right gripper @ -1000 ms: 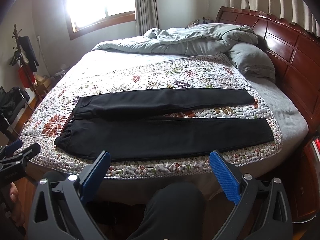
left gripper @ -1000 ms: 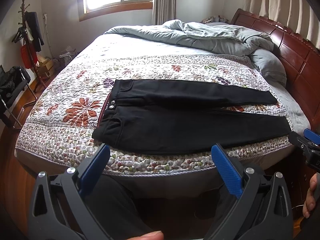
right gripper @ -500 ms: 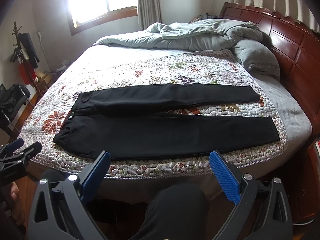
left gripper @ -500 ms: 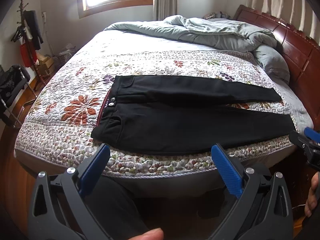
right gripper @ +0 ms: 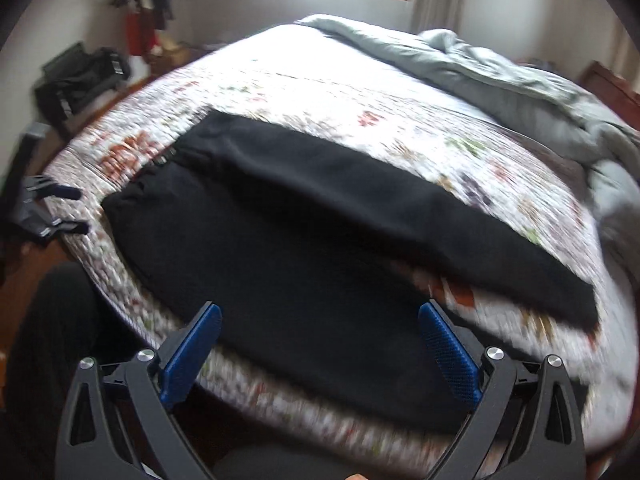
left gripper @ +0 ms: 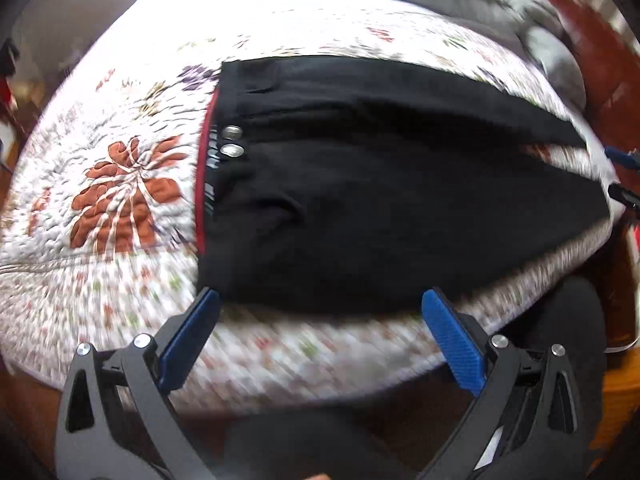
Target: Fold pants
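Black pants point(left gripper: 380, 200) lie flat across the floral quilt point(left gripper: 112, 200), waistband with two metal buttons point(left gripper: 232, 142) to the left, legs running right. My left gripper point(left gripper: 320, 304) is open and empty, hovering just over the near waist corner. In the right wrist view the pants point(right gripper: 320, 240) fill the middle. My right gripper point(right gripper: 320, 316) is open and empty over the near leg close to its hem. The left gripper shows at the left edge of the right wrist view point(right gripper: 52, 212). The right gripper's tips show at the right edge of the left wrist view point(left gripper: 624, 176).
A rumpled grey duvet point(right gripper: 500, 76) and pillow lie at the far side of the bed. A wooden headboard point(left gripper: 592, 40) stands on the right. A coat rack point(right gripper: 148, 8) and a dark bag point(right gripper: 80, 80) stand by the far wall. My dark-clothed legs point(right gripper: 52, 340) are below the bed edge.
Both grippers have moved quickly forward and down toward the pants, the left toward the waist, the right toward the leg end. Both stay open. The pants have not moved.
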